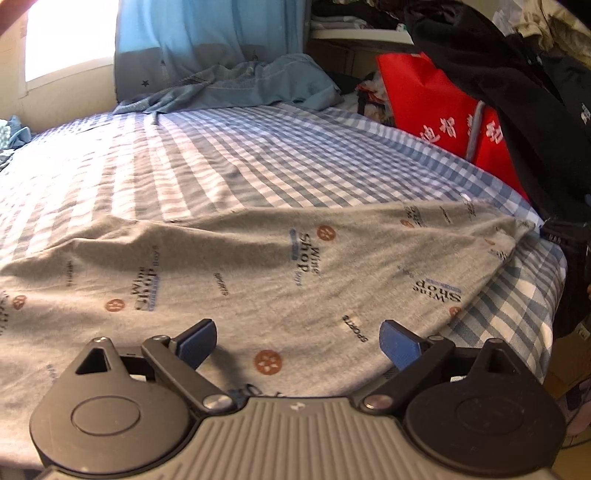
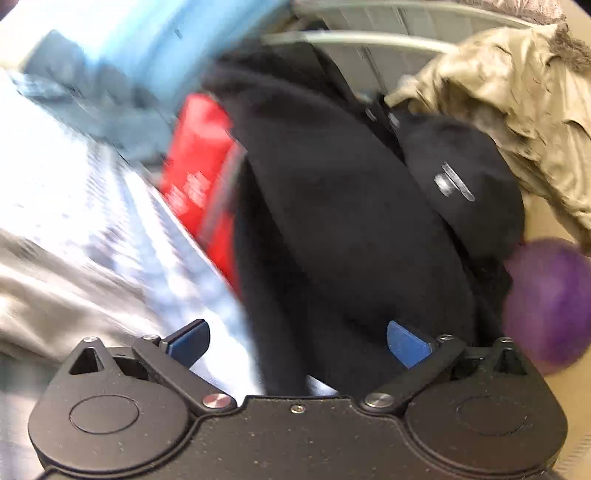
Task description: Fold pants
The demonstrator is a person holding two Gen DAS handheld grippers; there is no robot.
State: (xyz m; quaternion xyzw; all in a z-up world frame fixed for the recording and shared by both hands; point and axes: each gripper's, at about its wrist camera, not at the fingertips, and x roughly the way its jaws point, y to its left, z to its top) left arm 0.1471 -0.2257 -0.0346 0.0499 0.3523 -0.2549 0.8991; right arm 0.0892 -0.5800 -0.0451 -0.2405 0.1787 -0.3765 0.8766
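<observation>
Grey pants (image 1: 258,280) printed with "Wine Shop" words and orange dots lie spread across the near part of a bed with a blue-and-white checked sheet (image 1: 221,162). My left gripper (image 1: 298,345) is open and empty, its blue pads just above the near edge of the pants. My right gripper (image 2: 298,343) is open and empty, off the bed's right side, pointing at hanging black clothing (image 2: 351,240). The right wrist view is motion-blurred; a corner of the pants (image 2: 48,295) shows at its left.
A blue garment (image 1: 251,83) and blue curtain (image 1: 207,33) lie at the bed's far end. A red bag (image 1: 436,107) with white characters stands along the right side, under black clothing (image 1: 517,92). A beige jacket (image 2: 517,85) and a purple ball (image 2: 546,302) sit at the right.
</observation>
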